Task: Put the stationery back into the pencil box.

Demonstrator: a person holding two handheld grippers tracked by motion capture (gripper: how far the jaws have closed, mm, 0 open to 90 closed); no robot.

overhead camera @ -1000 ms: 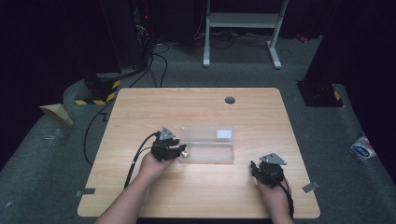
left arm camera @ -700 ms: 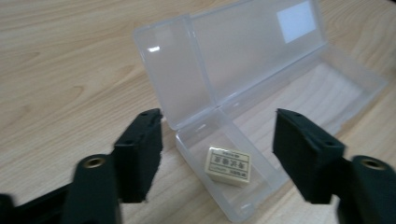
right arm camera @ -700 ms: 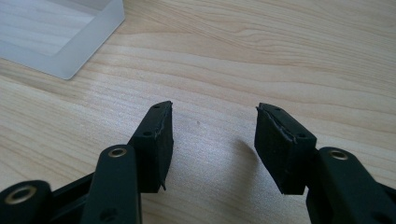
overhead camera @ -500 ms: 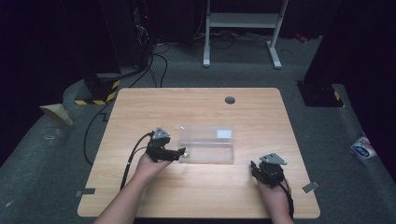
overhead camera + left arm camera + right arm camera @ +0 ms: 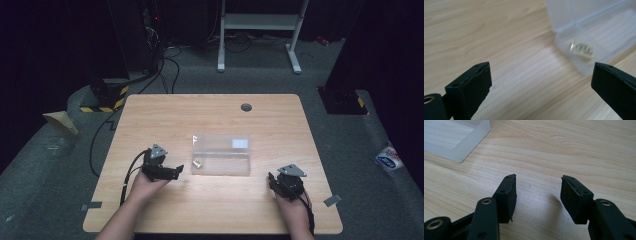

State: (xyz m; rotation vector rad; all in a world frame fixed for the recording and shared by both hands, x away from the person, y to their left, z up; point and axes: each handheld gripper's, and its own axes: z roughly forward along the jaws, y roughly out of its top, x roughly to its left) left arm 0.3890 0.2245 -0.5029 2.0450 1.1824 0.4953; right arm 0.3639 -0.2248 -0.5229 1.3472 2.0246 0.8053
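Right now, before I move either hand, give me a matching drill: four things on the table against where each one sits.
Things:
1. left gripper
2. right gripper
3. clear box
4. small yellowish piece

Places:
A. inside the box, at its left end
B. middle of the table
C. right of the box, near the front edge
D. just left of the box, open toward it

Pairs: 1-D, 2-C, 3-B, 4-A

**Light and sharpness**

Table [image 5: 210, 115] brightly lit from above; room around it nearly black. Pale glare patch on the wood near my left gripper [image 5: 172, 172]. In my left gripper view the clear box [image 5: 596, 30] reads soft, its small piece [image 5: 582, 49] blurred. My right gripper [image 5: 536, 195] casts a faint shadow.
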